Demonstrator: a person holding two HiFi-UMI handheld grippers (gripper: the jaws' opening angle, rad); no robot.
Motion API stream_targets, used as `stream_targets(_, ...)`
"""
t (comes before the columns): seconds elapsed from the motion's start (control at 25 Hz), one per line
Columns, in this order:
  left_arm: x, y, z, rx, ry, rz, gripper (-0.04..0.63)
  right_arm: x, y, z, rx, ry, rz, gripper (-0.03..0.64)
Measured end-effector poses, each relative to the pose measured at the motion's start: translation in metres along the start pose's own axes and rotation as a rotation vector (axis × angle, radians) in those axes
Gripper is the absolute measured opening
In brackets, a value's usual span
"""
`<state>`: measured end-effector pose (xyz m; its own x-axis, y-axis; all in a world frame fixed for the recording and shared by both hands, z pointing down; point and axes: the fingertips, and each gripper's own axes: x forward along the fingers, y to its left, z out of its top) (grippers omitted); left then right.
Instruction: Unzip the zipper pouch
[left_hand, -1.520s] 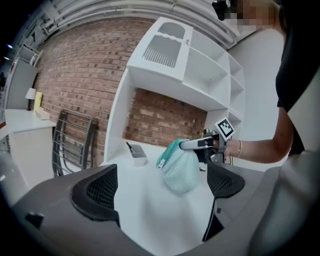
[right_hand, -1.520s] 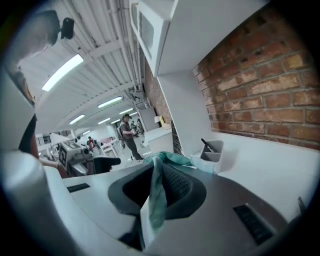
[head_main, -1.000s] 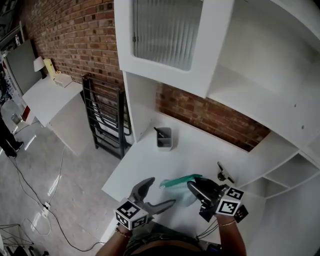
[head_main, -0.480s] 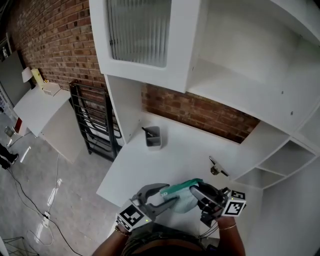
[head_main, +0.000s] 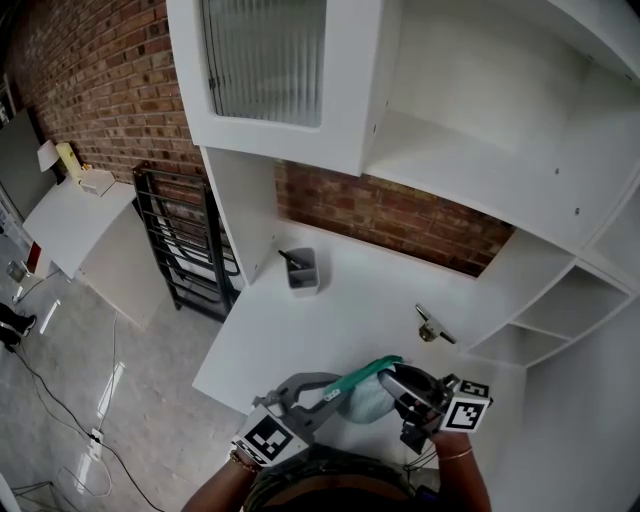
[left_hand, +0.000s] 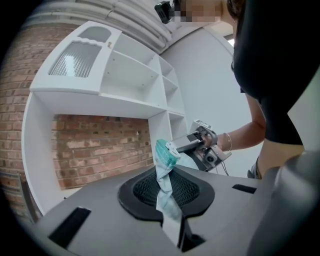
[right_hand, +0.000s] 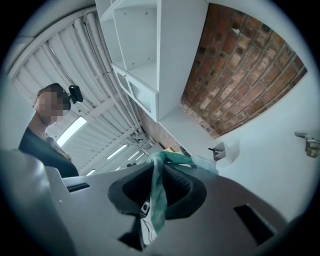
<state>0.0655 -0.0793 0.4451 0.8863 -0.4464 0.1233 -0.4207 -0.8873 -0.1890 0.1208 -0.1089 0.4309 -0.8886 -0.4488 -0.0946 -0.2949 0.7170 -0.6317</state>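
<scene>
Left gripper moved in, jaws closing on the limp, light zipper pouch, lower centre; right gripper pinched it too. Zip ends looked the best hold.

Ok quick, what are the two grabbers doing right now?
Left gripper: jaws closing on the zipper pouch.
Right gripper: shut on the zipper pouch.

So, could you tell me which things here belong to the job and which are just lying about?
Job: pouch, pinched by the right gripper; left gripper, jaws closing on its other end.
Lying about: grey cup, small metal piece, black rack.
</scene>
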Motion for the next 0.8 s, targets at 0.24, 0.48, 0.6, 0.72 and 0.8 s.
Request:
stream_targets(0.24,0.002,0.002,-0.011,-0.017,0.061,0.050,0.011,-0.006,-0.019,-0.005,-0.192,0.031,-0.236,0.139)
stream_targets(0.48,-0.003,0.019,-0.033,-0.059,0.169,0.163,0.009,-0.018,-0.018,0.000,-0.360,0.045,-0.394,0.236)
stream_targets(0.6,-0.008,0.030,-0.040,-0.086,0.215,0.233,0.009,-0.003,0.010,-0.010,-0.500,0.104,-0.362,0.235)
stream_targets(0.72,-0.004,0.030,-0.052,-0.084,0.296,0.262,0.008,0.022,0.034,-0.035,-0.651,0.211,-0.310,0.233)
stream_targets(0.8,0.001,0.024,-0.057,-0.062,0.331,0.268,0.009,0.037,0.040,-0.049,-0.669,0.252,-0.305,0.232)
